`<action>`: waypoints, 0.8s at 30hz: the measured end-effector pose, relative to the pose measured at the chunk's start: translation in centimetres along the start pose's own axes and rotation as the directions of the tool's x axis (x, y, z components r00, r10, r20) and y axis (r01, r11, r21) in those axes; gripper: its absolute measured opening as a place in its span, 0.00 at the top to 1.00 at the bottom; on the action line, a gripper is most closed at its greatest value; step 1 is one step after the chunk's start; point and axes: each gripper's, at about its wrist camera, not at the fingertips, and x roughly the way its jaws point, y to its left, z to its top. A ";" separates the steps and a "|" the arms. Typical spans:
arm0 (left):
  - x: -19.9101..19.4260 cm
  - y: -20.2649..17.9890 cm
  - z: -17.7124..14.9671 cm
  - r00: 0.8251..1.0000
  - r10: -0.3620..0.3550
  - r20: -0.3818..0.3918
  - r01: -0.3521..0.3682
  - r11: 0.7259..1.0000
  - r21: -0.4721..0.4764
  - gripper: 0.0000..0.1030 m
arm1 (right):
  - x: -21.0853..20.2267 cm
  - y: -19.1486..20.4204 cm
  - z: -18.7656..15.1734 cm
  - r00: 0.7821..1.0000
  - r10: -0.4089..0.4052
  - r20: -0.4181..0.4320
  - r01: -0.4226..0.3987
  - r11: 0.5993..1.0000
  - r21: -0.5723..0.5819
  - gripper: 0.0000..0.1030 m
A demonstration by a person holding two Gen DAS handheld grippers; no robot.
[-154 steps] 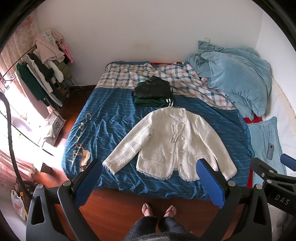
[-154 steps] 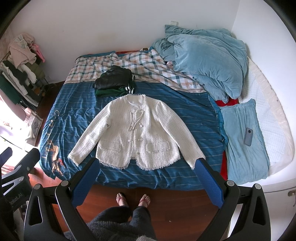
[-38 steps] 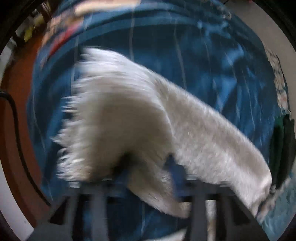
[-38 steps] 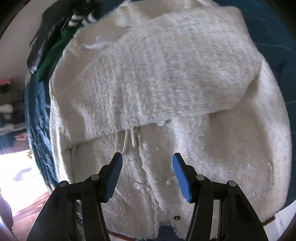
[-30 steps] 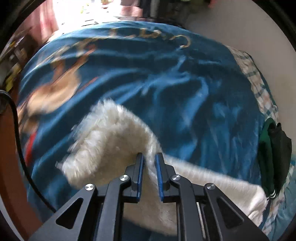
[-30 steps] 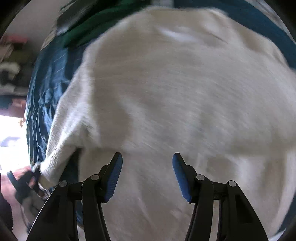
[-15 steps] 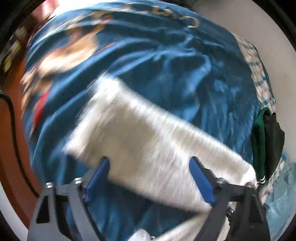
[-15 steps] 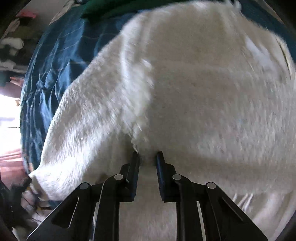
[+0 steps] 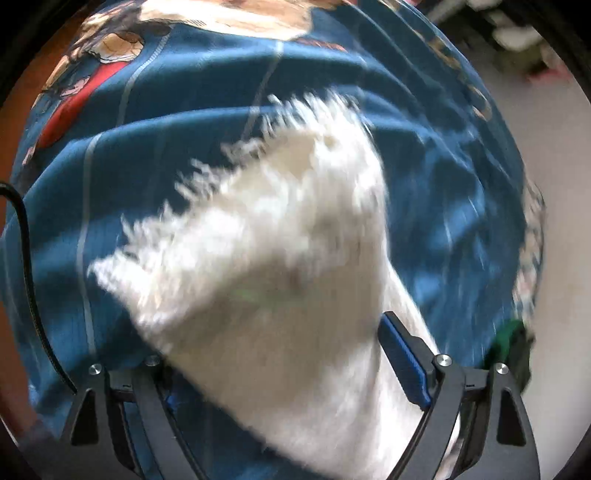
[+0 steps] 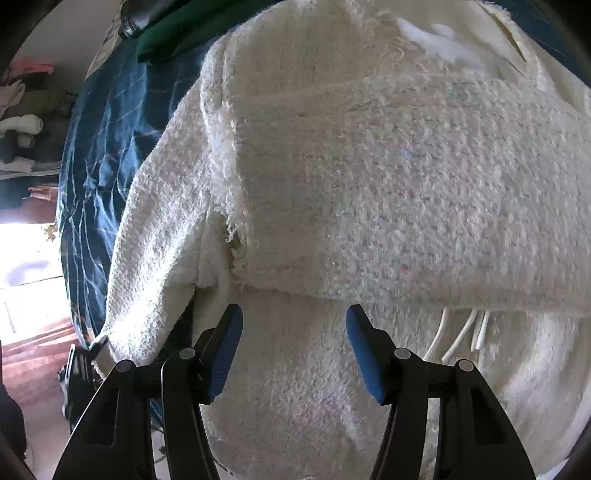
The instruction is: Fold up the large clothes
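Observation:
A cream fringed jacket [image 10: 369, 184] lies on the blue bed cover [image 10: 99, 140]. Its right sleeve is folded across the chest, fringed cuff [image 10: 232, 206] toward the left. My right gripper [image 10: 293, 354] is open just above the jacket's front, below that cuff, holding nothing. In the left wrist view the other sleeve [image 9: 266, 251], blurred, with its fringed cuff pointing away, lies between the wide open jaws of my left gripper [image 9: 280, 373]; its left fingertip is hidden behind the sleeve.
A folded green and black garment [image 10: 173, 33] lies beyond the jacket's collar; it also shows in the left wrist view [image 9: 513, 343]. The blue cover [image 9: 184, 85] has a cartoon print near the bed's edge. Clothes hang at the far left [image 10: 22, 110]. Wooden floor [image 10: 33, 347] lies beside the bed.
My right gripper, shut on the folded sleeve half a second ago, has opened and let it lie. My left gripper stays open and has swung around the other sleeve.

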 end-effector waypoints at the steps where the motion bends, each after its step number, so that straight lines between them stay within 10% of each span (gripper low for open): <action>1: -0.3 -0.4 -0.1 0.999 0.018 0.039 -0.018 1.000 -0.004 0.28 | -0.2 -0.2 -0.2 1.000 -0.001 0.004 0.000 1.000 0.005 0.41; 2: -0.6 -1.5 -0.4 0.996 0.046 0.081 -0.048 0.999 0.019 0.41 | 0.1 0.1 -0.1 1.000 -0.005 0.006 0.005 1.000 0.006 0.41; 3: -0.8 -2.8 -0.7 0.991 0.080 0.110 -0.089 0.993 0.075 0.80 | -0.2 0.1 -0.3 0.999 -0.024 0.021 0.024 1.000 0.006 0.41; 4: -0.8 -4.1 -1.1 0.987 0.104 0.120 -0.120 0.983 0.136 0.88 | 0.6 1.5 -0.1 0.999 -0.031 0.033 0.031 1.000 0.002 0.41; 10: -4.8 -11.0 -4.3 0.948 0.070 0.310 -0.224 0.839 0.496 0.90 | 1.7 4.2 1.6 0.991 0.050 0.124 -0.049 0.999 -0.016 0.42; 16: -7.9 -14.6 -6.4 0.933 -0.002 0.360 -0.248 0.723 0.645 0.90 | 3.1 3.6 3.3 0.993 0.095 0.073 -0.099 0.993 0.060 0.42; 21: -11.0 -19.3 -12.3 0.912 -0.142 0.384 -0.243 0.568 0.787 0.91 | -2.2 -1.1 1.7 0.977 -0.162 0.137 0.153 0.985 0.075 0.32; 24: -12.1 -22.2 -18.4 0.915 -0.228 0.334 -0.219 0.414 0.883 0.91 | -4.5 -4.7 0.7 0.895 -0.409 0.181 0.402 0.913 0.073 0.24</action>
